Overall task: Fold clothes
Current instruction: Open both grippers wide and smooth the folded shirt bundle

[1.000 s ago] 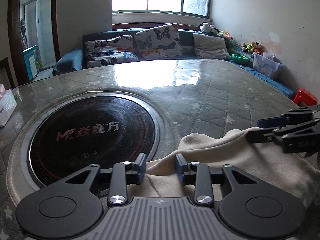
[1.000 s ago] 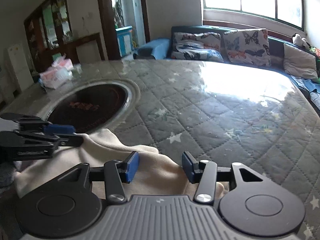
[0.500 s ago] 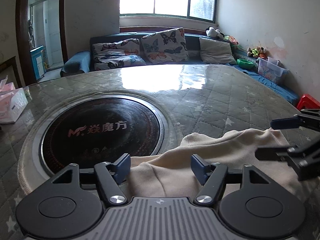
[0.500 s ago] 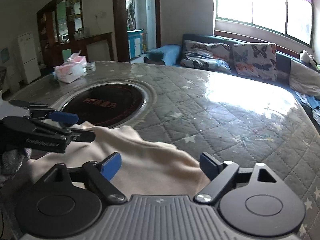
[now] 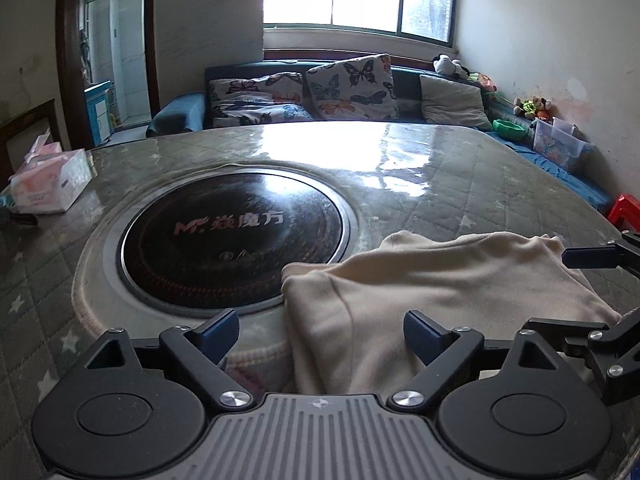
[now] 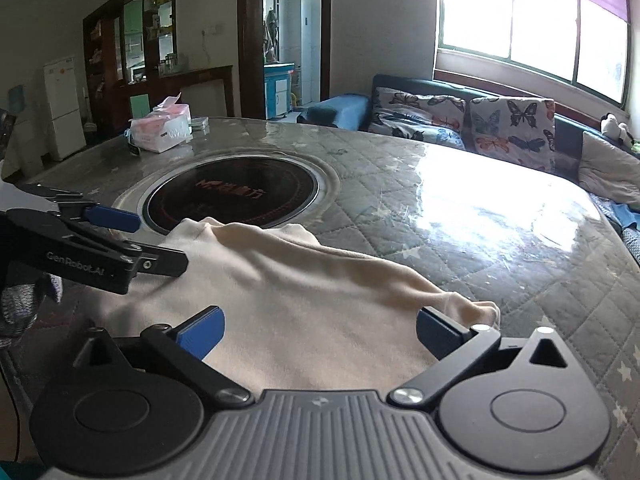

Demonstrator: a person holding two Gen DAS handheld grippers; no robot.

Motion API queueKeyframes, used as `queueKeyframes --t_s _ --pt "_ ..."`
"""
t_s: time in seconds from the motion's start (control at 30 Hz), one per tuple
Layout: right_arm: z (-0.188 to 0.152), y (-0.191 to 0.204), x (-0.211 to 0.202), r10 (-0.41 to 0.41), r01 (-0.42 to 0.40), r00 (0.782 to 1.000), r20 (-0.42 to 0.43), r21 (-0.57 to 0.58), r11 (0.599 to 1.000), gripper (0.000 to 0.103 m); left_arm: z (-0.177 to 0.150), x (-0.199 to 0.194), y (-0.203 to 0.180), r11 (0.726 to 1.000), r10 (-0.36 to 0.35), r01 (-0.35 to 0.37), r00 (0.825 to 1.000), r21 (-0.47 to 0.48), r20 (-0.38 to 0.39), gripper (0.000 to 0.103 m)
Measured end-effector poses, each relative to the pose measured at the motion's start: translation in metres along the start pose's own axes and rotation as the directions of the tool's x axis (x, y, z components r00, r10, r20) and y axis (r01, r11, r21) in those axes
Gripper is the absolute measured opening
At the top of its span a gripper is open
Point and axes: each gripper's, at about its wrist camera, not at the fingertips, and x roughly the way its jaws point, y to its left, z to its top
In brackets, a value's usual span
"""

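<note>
My left tongs point(image 5: 320, 330) stand wide apart, their jaws having just been opening; the cream garment point(image 5: 432, 292) lies below and between the blue pads, unpinched. My right tongs point(image 6: 320, 330) are spread just as wide, also freshly opened, over the same cloth point(image 6: 280, 304), gripping nothing. The garment lies folded and flat on the quilted, glossy table point(image 6: 460, 216) near its front edge. Its left edge overlaps the rim of the round black cooktop point(image 5: 232, 236); its right corner point(image 6: 476, 306) ends in a small bunch beside my right pad. Beyond the cloth's far edge the tabletop runs bare toward the sofa point(image 5: 304, 92). A tissue box point(image 5: 48, 184) sits well apart at the far left.
</note>
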Motion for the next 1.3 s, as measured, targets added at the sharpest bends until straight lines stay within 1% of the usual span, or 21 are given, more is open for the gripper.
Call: queueKeyframes --t_s 0.13,0.27,0.4,0.5,0.63,0.73,0.9,1.07,1.17,1.3 --pt "-0.005 0.006 -0.004 -0.009 0.009 1.0 0.001 -0.023 1.0 0.103 -0.009 -0.003 0.003 1.0 0.021 -0.021 1.0 -0.003 -0.005 0.093" --pt "-0.009 0.011 -0.002 -0.023 0.021 1.0 -0.02 -0.052 0.998 0.103 -0.016 -0.007 0.006 1.0 0.029 -0.029 1.0 -0.009 -0.011 0.093" --pt "-0.006 0.018 -0.008 -0.018 0.018 1.0 0.006 -0.077 0.997 0.103 -0.019 -0.012 0.009 0.999 0.028 -0.028 1.0 -0.021 -0.004 0.093" --pt "-0.003 0.024 -0.007 -0.016 0.017 1.0 0.019 -0.09 0.996 0.103 -0.022 -0.012 0.01 0.999 0.05 -0.05 0.999 -0.011 -0.006 0.093" --pt "-0.005 0.033 0.001 -0.006 0.005 1.0 -0.008 -0.116 0.993 0.103 -0.025 -0.012 0.013 0.999 0.045 -0.045 0.999 -0.022 -0.011 0.094" --pt "-0.007 0.042 0.005 -0.002 -0.003 0.999 -0.033 -0.151 0.989 0.103 -0.023 -0.018 0.017 0.999 0.037 -0.036 0.999 -0.038 0.003 0.094" --pt "-0.002 0.052 0.003 0.001 -0.003 1.0 -0.008 -0.188 0.982 0.103 -0.018 -0.021 0.023 0.998 0.039 -0.037 0.999 -0.058 0.033 0.094" --pt "-0.002 0.064 0.013 0.015 -0.021 1.0 -0.027 -0.212 0.977 0.103 -0.021 -0.009 0.027 0.996 0.078 -0.078 0.997 -0.051 -0.005 0.094" --pt "-0.002 0.068 0.013 0.02 -0.027 0.999 -0.034 -0.23 0.973 0.103 -0.023 -0.011 0.033 0.995 0.073 -0.074 0.997 -0.067 -0.015 0.094" --pt "0.002 0.071 0.011 0.017 -0.023 1.0 -0.026 -0.244 0.969 0.103 -0.016 -0.02 0.039 0.994 0.037 -0.035 0.999 -0.105 0.016 0.094"
